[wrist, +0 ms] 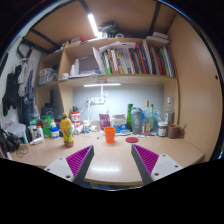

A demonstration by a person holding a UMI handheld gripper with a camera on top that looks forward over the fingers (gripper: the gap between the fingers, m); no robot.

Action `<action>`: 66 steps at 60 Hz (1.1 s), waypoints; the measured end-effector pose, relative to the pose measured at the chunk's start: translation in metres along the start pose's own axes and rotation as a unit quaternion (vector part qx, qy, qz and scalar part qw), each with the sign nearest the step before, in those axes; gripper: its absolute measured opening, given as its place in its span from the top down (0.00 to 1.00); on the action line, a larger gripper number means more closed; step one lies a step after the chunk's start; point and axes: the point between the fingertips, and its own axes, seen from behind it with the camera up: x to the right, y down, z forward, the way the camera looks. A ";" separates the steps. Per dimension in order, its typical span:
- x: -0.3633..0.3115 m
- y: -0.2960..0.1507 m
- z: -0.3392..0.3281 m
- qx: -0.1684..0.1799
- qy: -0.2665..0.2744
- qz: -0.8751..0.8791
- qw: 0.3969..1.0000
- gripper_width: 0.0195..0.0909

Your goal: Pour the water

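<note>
Hovering with fingers spread apart and empty, the gripper (109, 163) is facing the orange cup (109, 134) well beyond them on the desk (110, 160); likely light, rigid, slick, so grasping mid-wall looks safest.

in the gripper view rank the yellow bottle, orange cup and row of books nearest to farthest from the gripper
The gripper is open over the desk, holding nothing.
1. Yellow bottle: on the desk, ahead and left of the fingers.
2. Orange cup: straight ahead, a little farther back.
3. Row of books: on the shelf above the desk, against the back wall.
</note>
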 end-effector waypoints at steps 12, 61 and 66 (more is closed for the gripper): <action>-0.038 0.001 0.014 0.000 -0.049 0.006 0.999 0.10; -0.277 0.030 0.264 -0.030 -0.107 -0.023 0.994 0.09; -0.281 0.034 0.287 -0.038 -0.099 -0.019 0.994 0.09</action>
